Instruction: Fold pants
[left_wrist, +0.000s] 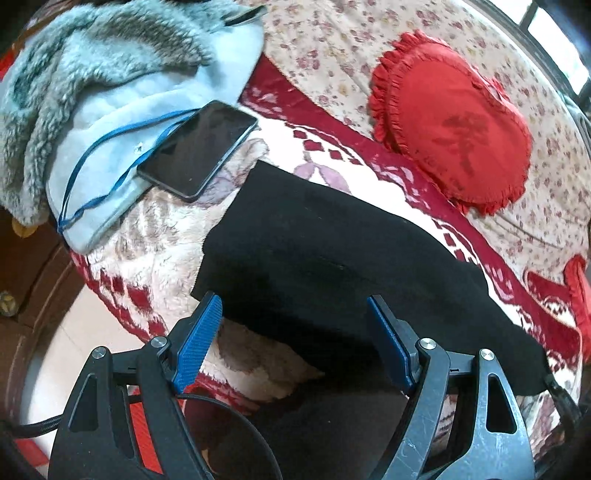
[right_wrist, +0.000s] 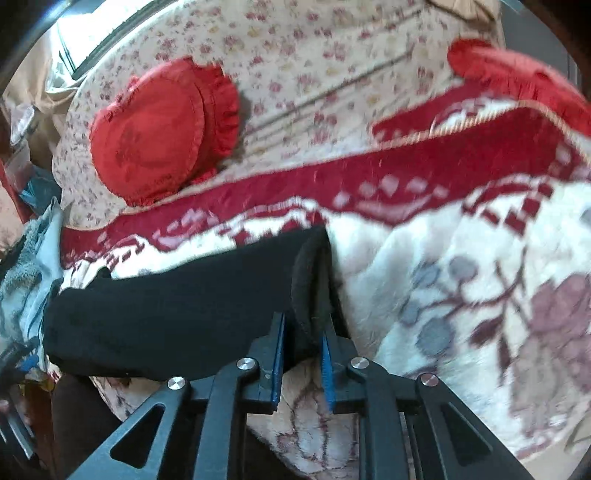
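Where the plush blanket (left_wrist: 155, 236) spreads, black pants (left_wrist: 332, 251) lie folded

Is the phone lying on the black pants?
No, the phone rests on the pale blue garment, clear of the pants.

The pants (left_wrist: 332, 251) are matt black cloth on a plush, fluffy blanket (left_wrist: 155, 236). The phone (left_wrist: 197, 147) has a glossy glass face, and the red cushion (left_wrist: 450, 122) is frilled fabric.
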